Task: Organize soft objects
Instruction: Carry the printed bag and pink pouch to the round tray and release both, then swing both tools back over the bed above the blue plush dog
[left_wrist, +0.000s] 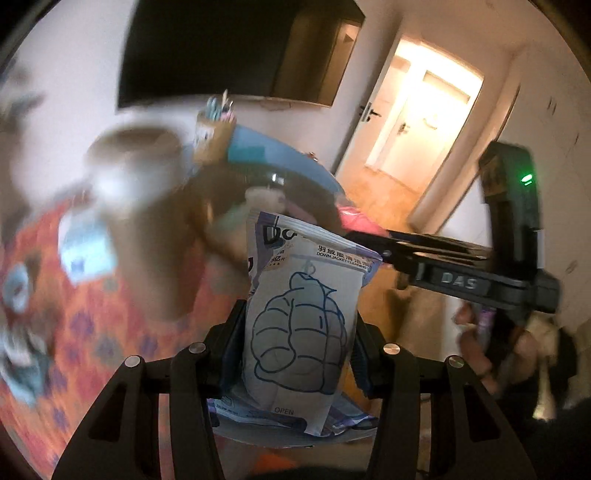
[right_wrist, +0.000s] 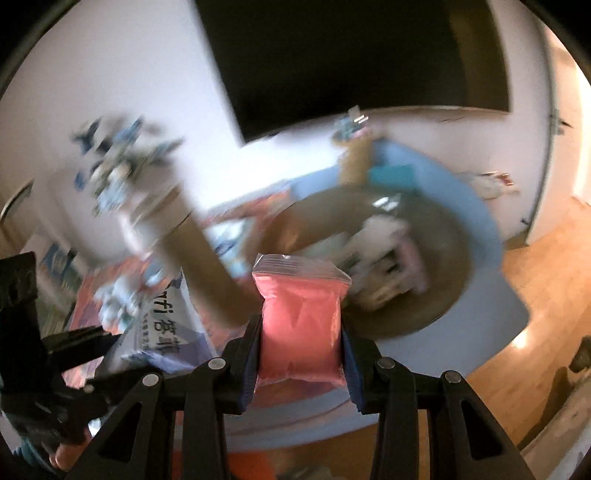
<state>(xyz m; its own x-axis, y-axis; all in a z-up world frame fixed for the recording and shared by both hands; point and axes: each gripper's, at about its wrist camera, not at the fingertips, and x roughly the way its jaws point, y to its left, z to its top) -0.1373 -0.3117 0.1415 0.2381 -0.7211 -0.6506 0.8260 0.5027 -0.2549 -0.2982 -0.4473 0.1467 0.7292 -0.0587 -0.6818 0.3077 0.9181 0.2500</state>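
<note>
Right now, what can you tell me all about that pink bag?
The pink bag is a small clear plastic pouch with a zip strip across its top, filled with something pink that looks soft or powdery. It stands upright, puffy in the middle. The right gripper squeezes its lower half from both sides, one blue-padded finger on each side, holding it up above the table. Nothing else touches it.
</note>
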